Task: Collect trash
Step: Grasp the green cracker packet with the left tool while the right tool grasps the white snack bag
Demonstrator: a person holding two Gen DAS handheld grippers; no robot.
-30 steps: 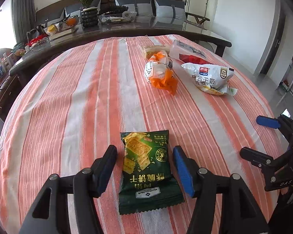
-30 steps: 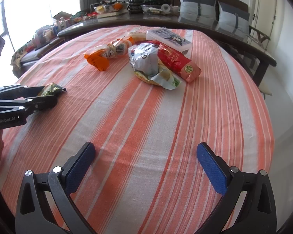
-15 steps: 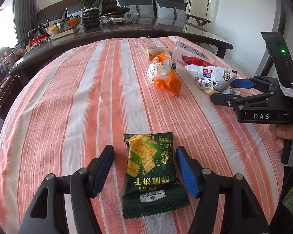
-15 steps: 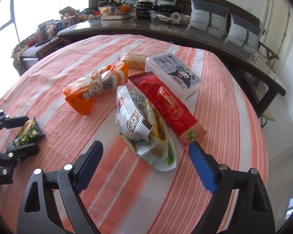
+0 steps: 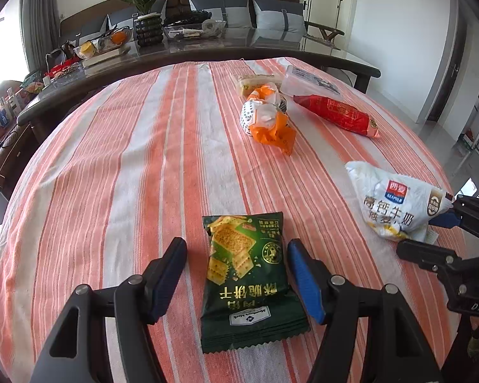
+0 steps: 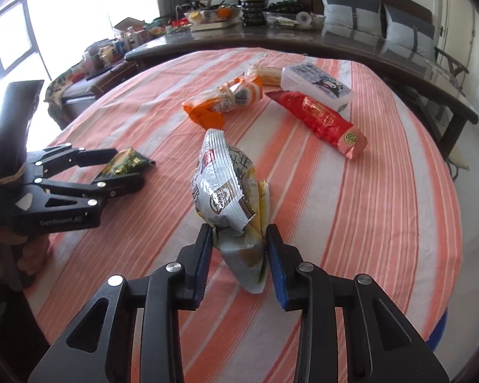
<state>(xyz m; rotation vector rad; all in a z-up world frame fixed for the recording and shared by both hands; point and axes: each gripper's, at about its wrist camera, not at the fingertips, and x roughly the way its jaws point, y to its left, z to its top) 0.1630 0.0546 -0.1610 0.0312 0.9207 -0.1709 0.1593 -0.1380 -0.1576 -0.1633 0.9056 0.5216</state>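
A green cracker packet [image 5: 247, 274] lies flat on the striped tablecloth between the open fingers of my left gripper [image 5: 236, 274], which do not touch it. It also shows in the right wrist view [image 6: 126, 164]. My right gripper [image 6: 239, 252] is shut on the end of a white and silver milk-oat bag [image 6: 228, 191] and holds it, with its far end lifted. The same bag [image 5: 396, 202] shows at the right of the left wrist view, with the right gripper [image 5: 437, 233] at its edge.
An orange and white wrapper [image 6: 226, 102], a red packet [image 6: 319, 121], a white lidded box [image 6: 316, 83] and a small pale packet [image 6: 266, 73] lie toward the table's far side. A dark counter [image 6: 271, 36] with clutter stands behind. The table edge [image 6: 444, 287] curves at right.
My right gripper has closed on the milk-oat bag and pulled it back toward the near right, away from the red packet. My left gripper has stayed open around the green packet.
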